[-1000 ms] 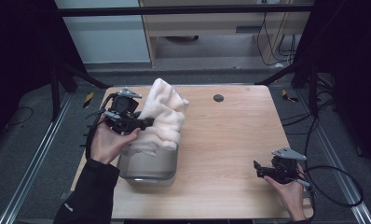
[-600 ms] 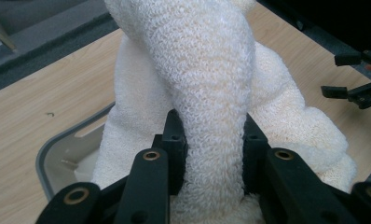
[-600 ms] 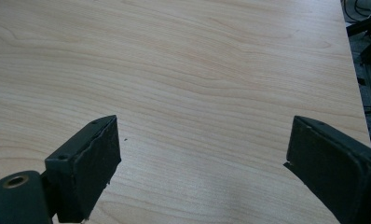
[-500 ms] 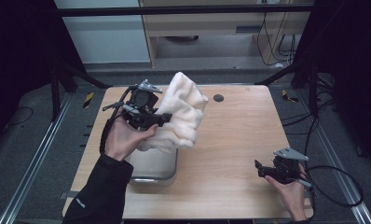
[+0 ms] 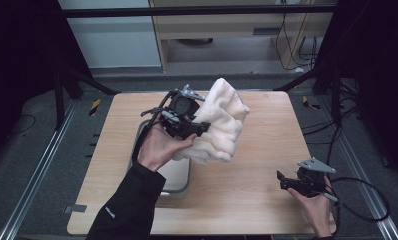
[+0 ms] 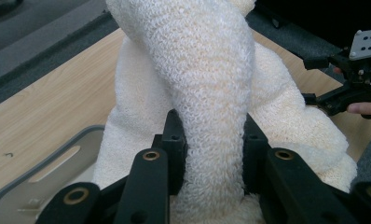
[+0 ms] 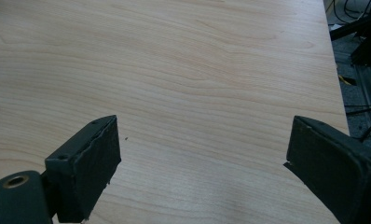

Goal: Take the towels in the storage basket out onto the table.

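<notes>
The left gripper (image 5: pixel 199 127) is clamped on a thick fold of the fluffy cream-white terry towel (image 5: pixel 219 122), which bulges up between the two black jaws in the left gripper view (image 6: pixel 207 163) and hangs in the air above the middle of the pale wooden table (image 5: pixel 257 200). Just below and left of the towel, a shallow grey plastic tray (image 5: pixel 179 177) lies flat on the tabletop. The right gripper (image 5: pixel 284 180) rests low near the table's right front corner, well apart from the towel, its jaws spread wide with only bare wood between them (image 7: pixel 202 158).
</notes>
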Demonstrator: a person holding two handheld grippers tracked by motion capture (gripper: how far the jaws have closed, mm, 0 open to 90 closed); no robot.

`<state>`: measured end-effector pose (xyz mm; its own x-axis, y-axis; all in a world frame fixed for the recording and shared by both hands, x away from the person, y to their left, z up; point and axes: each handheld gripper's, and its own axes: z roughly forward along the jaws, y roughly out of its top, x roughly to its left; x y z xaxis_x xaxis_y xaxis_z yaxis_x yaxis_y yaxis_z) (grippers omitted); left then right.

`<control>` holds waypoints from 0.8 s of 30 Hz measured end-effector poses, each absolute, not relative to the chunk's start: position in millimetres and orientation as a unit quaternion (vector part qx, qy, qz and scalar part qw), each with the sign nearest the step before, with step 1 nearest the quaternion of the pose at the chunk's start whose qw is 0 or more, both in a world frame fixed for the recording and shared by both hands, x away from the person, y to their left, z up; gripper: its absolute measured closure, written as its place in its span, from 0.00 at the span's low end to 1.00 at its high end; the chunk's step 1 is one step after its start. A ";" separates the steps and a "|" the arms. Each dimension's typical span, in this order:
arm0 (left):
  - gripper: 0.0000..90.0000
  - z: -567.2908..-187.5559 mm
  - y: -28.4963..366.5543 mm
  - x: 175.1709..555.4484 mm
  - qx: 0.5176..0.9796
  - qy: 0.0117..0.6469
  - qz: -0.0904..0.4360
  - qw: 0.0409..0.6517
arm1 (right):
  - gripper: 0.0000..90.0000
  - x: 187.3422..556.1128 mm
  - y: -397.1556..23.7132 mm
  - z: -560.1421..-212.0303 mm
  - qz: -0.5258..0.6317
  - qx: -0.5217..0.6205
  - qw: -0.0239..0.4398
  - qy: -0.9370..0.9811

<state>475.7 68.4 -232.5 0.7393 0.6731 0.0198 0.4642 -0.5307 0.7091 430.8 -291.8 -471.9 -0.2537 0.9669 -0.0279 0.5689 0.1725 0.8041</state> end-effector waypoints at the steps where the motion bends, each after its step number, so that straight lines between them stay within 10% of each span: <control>1: 0.78 -234.3 65.3 476.6 0.864 0.326 0.147 0.353 | 0.11 430.7 -292.8 -471.8 0.349 0.541 0.286 0.710; 24: 0.77 -301.3 2.4 494.2 0.897 0.287 0.098 0.321 | 0.11 431.3 -299.6 -476.1 0.338 0.547 0.295 0.706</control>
